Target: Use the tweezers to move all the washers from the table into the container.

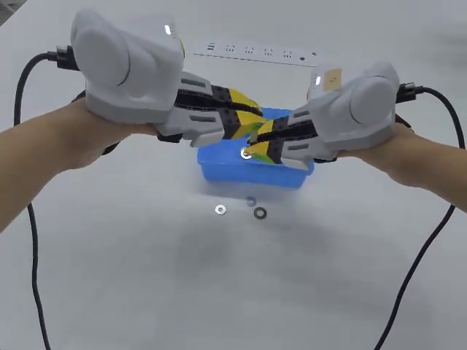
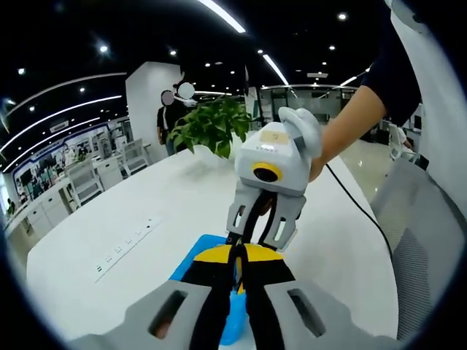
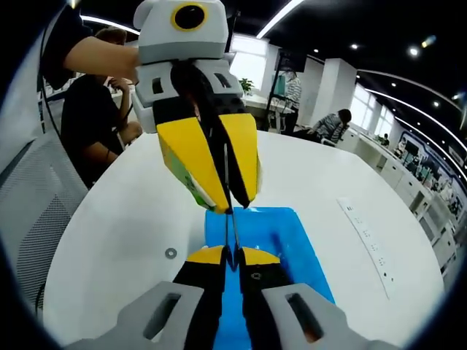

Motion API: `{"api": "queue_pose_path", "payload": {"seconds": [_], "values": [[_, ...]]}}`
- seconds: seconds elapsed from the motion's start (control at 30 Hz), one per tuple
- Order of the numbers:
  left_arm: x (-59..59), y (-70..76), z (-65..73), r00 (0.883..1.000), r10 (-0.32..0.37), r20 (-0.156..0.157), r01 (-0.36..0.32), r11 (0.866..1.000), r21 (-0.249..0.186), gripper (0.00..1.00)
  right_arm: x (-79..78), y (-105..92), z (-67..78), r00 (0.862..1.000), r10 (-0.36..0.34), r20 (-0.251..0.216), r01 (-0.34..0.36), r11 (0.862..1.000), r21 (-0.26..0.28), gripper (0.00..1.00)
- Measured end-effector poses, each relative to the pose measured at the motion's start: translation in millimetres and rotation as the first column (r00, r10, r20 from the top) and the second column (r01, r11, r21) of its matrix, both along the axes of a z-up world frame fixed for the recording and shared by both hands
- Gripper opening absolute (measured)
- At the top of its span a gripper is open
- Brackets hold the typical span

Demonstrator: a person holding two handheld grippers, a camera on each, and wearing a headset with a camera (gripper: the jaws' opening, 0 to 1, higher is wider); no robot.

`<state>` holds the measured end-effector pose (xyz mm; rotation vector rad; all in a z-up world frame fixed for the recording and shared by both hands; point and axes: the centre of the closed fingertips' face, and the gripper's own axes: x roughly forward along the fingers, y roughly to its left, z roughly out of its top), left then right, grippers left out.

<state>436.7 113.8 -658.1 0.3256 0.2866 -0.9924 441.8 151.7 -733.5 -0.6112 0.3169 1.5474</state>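
Tweezers (image 3: 229, 208) are being clamped by both the left gripper (image 1: 252, 120) and the right gripper (image 1: 268, 144) above the blue container (image 1: 219, 166). A small silvery ring (image 1: 246, 153) at their tips is looking like a carried washer, though I cannot confirm it. The drop seems to be coming up, calling for easing the squeeze over the container and then returning for the three washers (image 1: 220, 210) lying on the white table (image 1: 146, 277) just in front; the container floor showing in the right gripper view is looking bare.
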Motion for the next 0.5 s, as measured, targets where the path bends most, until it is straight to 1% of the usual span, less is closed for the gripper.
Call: {"api": "queue_pose_path", "payload": {"seconds": [0.03, 0.07, 0.13, 0.17, 0.23, 0.37, 0.5], "values": [[-0.4, -0.8, 0.4, 1.000, -0.001, 0.002, 0.001, 1.000, 0.003, 0.07, 0.4, -0.1, 0.3, 1.000, -0.001, 0.001, 0.001, 1.000, 0.001, 0.08], [1.0, 0.0, 0.9, 1.000, 0.000, 0.020, -0.001, 1.000, 0.017, 0.07, 1.0, -0.1, 1.0, 1.000, -0.006, 0.001, 0.006, 1.000, 0.003, 0.08], [0.5, -1.7, 1.3, 1.000, 0.002, 0.028, -0.002, 1.000, 0.027, 0.06, 2.5, -0.4, 2.0, 1.000, -0.013, 0.005, 0.013, 1.000, 0.003, 0.08], [1.8, -1.3, 1.6, 0.999, 0.008, 0.041, -0.010, 0.999, 0.039, 0.05, 2.5, -0.6, 2.2, 1.000, -0.016, 0.003, 0.016, 1.000, 0.003, 0.09], [2.0, -1.7, 2.1, 0.999, 0.009, 0.035, -0.010, 0.999, 0.037, 0.05, 1.1, -0.3, 2.6, 1.000, -0.015, 0.000, 0.015, 1.000, 0.003, 0.10], [1.6, -1.4, 2.4, 0.999, 0.005, 0.037, -0.007, 0.999, 0.046, 0.05, -0.7, 0.1, 3.1, 1.000, -0.019, 0.003, 0.019, 1.000, -0.002, 0.11], [3.8, 1.0, 4.0, 0.999, 0.017, 0.039, -0.019, 0.999, 0.051, 0.05, 1.9, -0.5, 5.9, 0.998, -0.055, -0.009, 0.055, 0.998, 0.002, 0.12]]}}
